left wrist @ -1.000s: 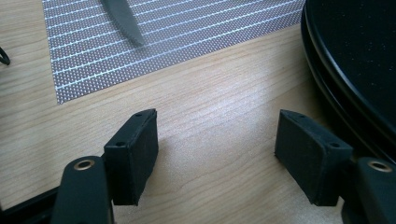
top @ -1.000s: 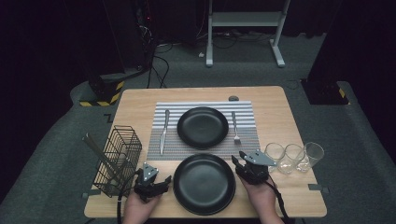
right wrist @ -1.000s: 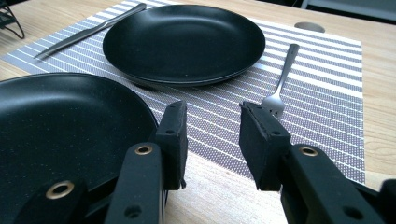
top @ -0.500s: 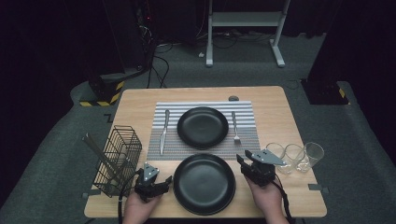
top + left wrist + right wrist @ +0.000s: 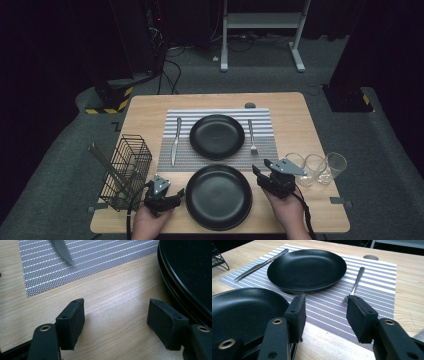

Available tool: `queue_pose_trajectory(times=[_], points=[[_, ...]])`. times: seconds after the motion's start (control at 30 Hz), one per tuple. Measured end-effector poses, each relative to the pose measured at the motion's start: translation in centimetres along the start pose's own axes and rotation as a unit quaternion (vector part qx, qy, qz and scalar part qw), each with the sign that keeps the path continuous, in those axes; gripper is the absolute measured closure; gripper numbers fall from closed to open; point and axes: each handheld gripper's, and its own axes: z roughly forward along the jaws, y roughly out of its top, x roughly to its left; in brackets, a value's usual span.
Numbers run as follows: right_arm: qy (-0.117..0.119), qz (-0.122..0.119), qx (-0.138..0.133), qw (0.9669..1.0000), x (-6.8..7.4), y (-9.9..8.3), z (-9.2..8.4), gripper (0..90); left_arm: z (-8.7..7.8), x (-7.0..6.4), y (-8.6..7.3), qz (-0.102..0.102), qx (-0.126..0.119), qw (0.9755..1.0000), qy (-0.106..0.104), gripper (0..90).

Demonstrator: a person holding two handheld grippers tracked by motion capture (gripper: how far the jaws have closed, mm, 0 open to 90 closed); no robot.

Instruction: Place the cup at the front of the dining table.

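**Two grippers flank the near black plate**

Nearest the person, a round black plate (image 5: 218,196) lies on the light wooden table (image 5: 310,130), just short of the placemat's near edge. The left gripper (image 5: 176,194) sits just beside the plate's left rim, its jaws spread apart over bare wood with nothing between them; in the left gripper view the plate's edge (image 5: 190,272) runs close by the right-hand jaw. The right gripper (image 5: 258,175) stands off the plate's right rim. Its jaws have just been opening and hold nothing; the right gripper view shows only placemat between them.

To the left stands a black wire basket (image 5: 125,172); to the right, three clear drinking glasses (image 5: 316,167) in a row. Farther off, a grey striped placemat (image 5: 220,137) carries a second black plate (image 5: 217,136), with a steel knife (image 5: 175,141) on its left and a steel fork (image 5: 251,136) on its right.
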Motion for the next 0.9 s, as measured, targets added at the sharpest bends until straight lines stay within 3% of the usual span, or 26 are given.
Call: queue_pose_trajectory(times=[0.2,0.5,0.73,0.9], points=[[0.002,-0.007,-0.015,0.9999,-0.4,0.2,-0.5,49.7,0.0,0.0,0.0,0.002,0.000,1.0000,-0.001,30.3],[-0.001,0.010,-0.031,0.9995,-1.4,0.8,-2.0,52.1,0.0,0.0,0.0,0.002,0.000,1.0000,-0.001,30.3],[-0.027,0.004,-0.047,0.9985,-1.9,1.1,-2.6,50.7,0.0,0.0,0.0,0.002,0.000,1.0000,-0.001,30.3],[-0.042,0.013,-0.051,0.9978,-2.7,1.2,-3.0,53.1,0.0,0.0,0.0,0.002,0.000,1.0000,-0.001,30.3]])
